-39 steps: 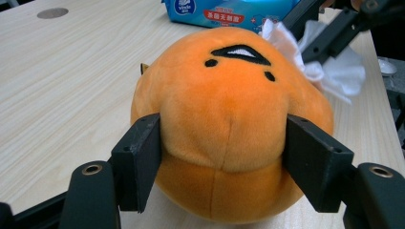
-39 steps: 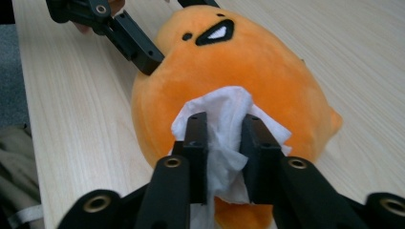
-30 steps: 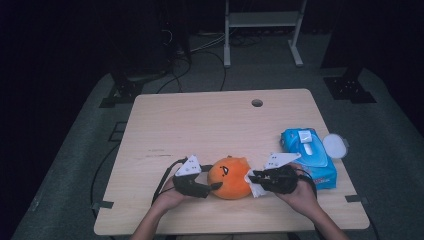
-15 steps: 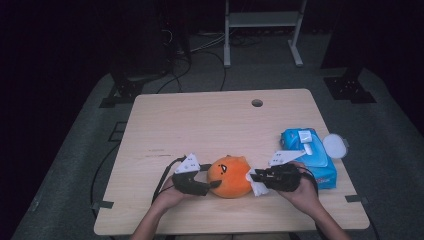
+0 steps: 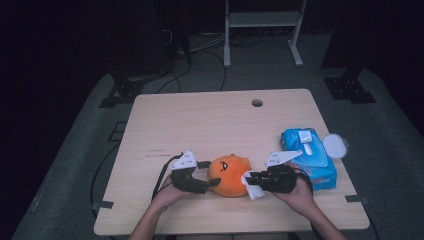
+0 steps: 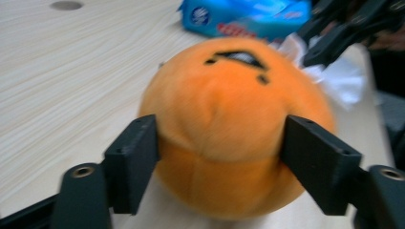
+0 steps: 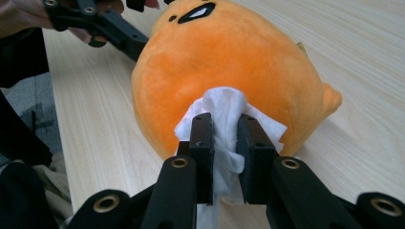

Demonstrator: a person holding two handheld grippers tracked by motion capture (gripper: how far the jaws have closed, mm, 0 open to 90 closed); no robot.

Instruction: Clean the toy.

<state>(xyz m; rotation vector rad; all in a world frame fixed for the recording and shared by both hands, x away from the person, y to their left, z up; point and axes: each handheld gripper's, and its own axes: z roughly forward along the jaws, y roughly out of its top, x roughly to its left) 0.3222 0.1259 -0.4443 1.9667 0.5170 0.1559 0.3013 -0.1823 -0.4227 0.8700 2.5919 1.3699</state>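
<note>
A: Where is the orange plush toy [image 5: 229,175]?

B: Near the front edge of the wooden counter [image 5: 200,120], a little right of centre, resting on the surface between the two tools. Its stitched face points up and away.

A: And the left hand-held gripper [image 5: 212,174]?

B: It comes in from the toy's left. In the left gripper view its jaws stand on either side of the plush toy [image 6: 234,129], pressing against the fabric; they have just been opening, with the toy between them.

A: The right one?

B: The right hand-held gripper [image 5: 248,180] is clenched on a white wet wipe [image 7: 224,124], and the bunched wipe lies against the toy's right side. In the high view the wipe [image 5: 251,186] shows as a white tuft touching the plush.

A: Anything else on the counter?

B: A blue pack of wipes [image 5: 307,155] lies to the right, just behind the right hand, with a round white lid [image 5: 334,145] at its far right. A small hole [image 5: 257,103] sits near the counter's far edge.
</note>
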